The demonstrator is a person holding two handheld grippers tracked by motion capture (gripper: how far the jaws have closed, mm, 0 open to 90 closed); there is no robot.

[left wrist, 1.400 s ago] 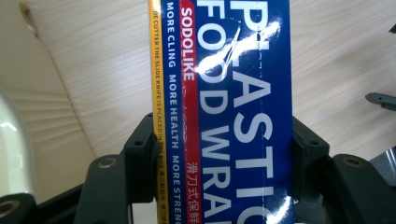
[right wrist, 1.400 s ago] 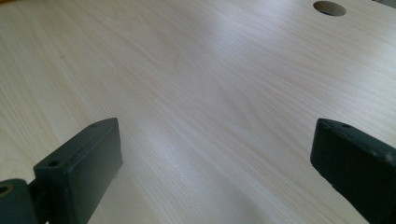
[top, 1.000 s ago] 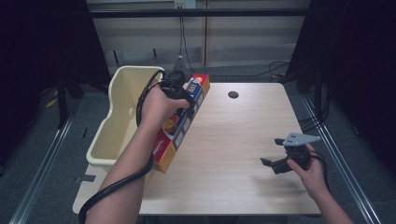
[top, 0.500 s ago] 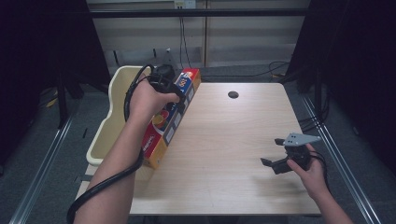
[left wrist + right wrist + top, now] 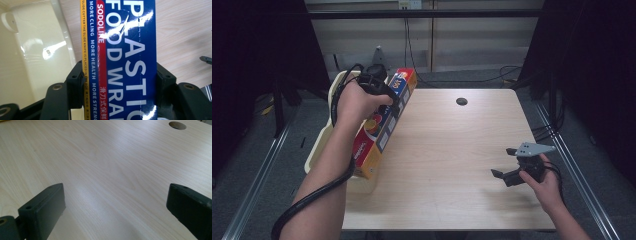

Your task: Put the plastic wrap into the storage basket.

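Hanging in the left gripper [image 5: 387, 100], the long plastic wrap box [image 5: 382, 127] is clamped across its width, one jaw on the yellow edge and the other on the blue face. It slants over the left edge of the worktop [image 5: 447, 150], its near end lowest, with the cream tub [image 5: 32, 50] just beyond the left jaw. To my eye the box is headed for that tub, so the grip should hold firm while the long box is swung clear of the rim and lowered level rather than dropped end first. Well to the right, the right gripper [image 5: 507, 176] hangs above bare wood with its jaws spread wide and nothing between them. Much of the tub lies hidden behind the arm and box, so whether anything sits inside it I cannot tell.
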